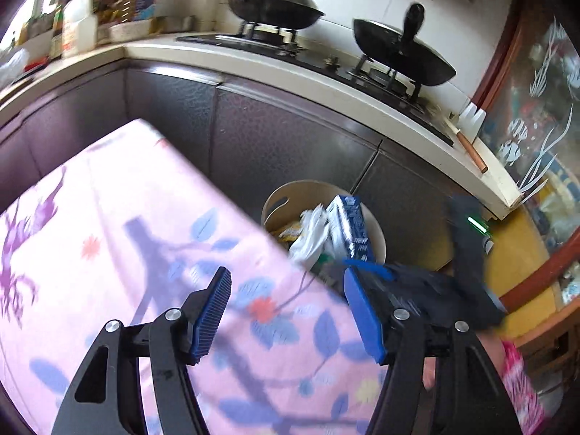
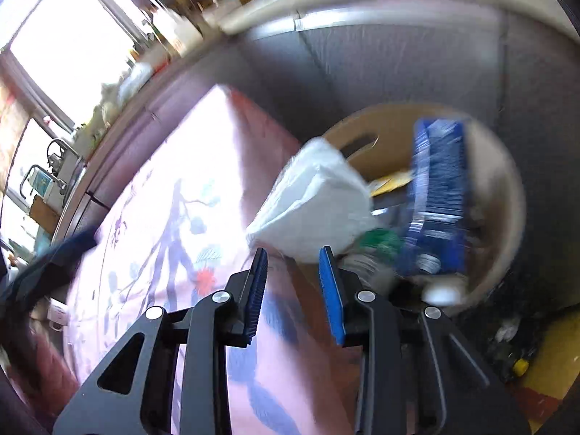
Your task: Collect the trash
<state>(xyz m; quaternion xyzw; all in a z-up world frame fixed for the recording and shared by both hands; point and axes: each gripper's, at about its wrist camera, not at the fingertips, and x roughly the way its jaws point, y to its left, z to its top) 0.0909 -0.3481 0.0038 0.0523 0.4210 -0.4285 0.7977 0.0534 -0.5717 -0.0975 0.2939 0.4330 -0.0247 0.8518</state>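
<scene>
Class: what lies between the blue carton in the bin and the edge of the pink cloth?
White crumpled paper lies between the blue carton and the pink cloth, clearest in the right wrist view.

A round beige bin (image 1: pixel 377 239) stands on the floor, just beside the corner of the tabletop. It is full of trash: a blue carton (image 2: pixel 438 195) upright, a white crumpled bag (image 2: pixel 315 203), and some yellow and green wrappers.

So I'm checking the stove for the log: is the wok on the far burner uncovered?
No, the wok carries a domed metal lid with a knob on top.
</scene>
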